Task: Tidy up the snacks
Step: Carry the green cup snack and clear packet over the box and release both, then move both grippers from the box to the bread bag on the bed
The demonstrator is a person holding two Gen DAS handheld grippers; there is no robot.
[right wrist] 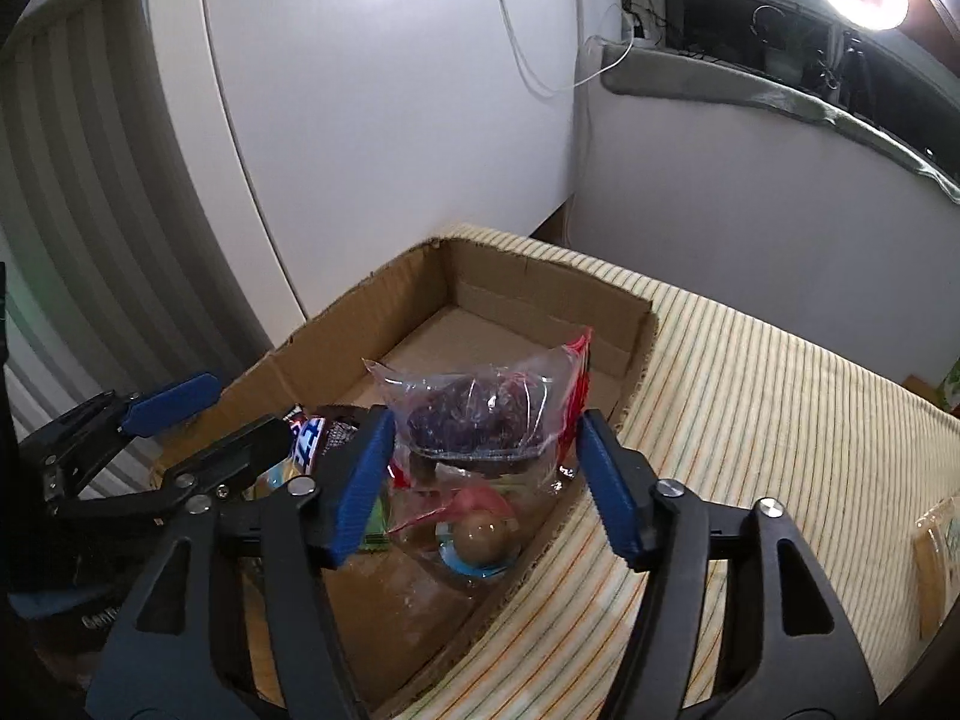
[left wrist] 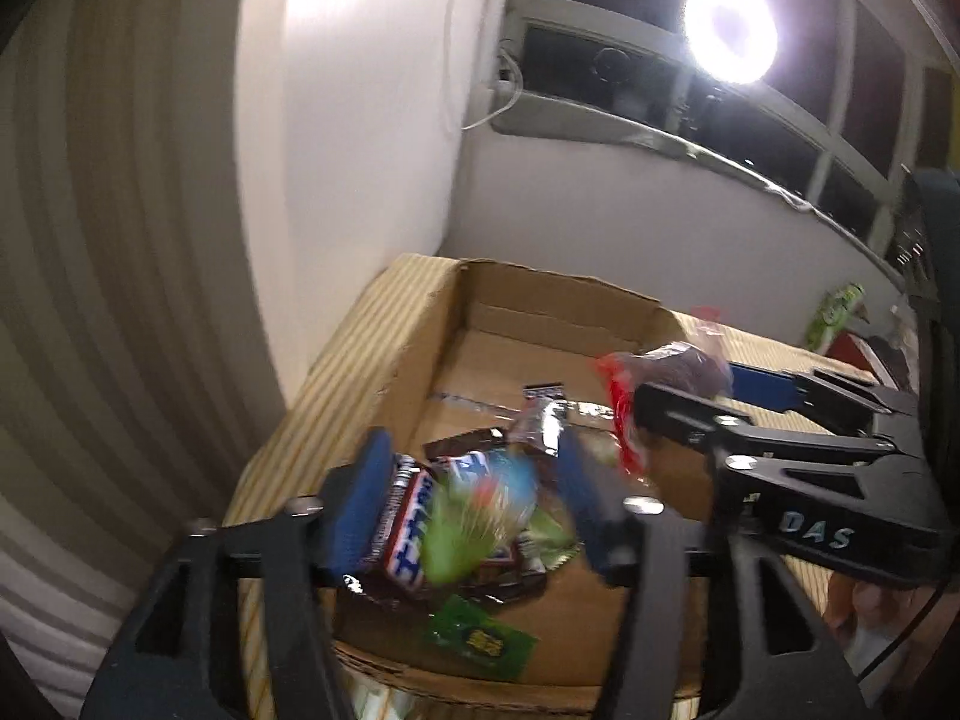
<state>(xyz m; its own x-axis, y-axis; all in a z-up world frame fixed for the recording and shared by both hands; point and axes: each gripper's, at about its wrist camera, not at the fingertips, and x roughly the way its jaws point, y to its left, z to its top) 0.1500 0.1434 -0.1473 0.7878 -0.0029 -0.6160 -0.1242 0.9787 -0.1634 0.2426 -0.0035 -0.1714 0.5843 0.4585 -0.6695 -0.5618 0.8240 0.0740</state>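
Observation:
A shallow cardboard box lies on the striped cloth, with several snacks heaped at its near end. My left gripper hangs open over that heap. A blurred green and blue packet sits loose between its blue pads, just above a Snickers bar. My right gripper is open at the box's right side. A clear packet of dark purple snack with a red edge fills the gap between its pads, and I see no squeeze on it. Below it lies a round brown sweet in clear wrap.
The striped cloth runs on to the right of the box. A white cabinet stands behind it, and a ring light glares at the window. A green packet sits far right. A small green sachet lies in the box's near corner.

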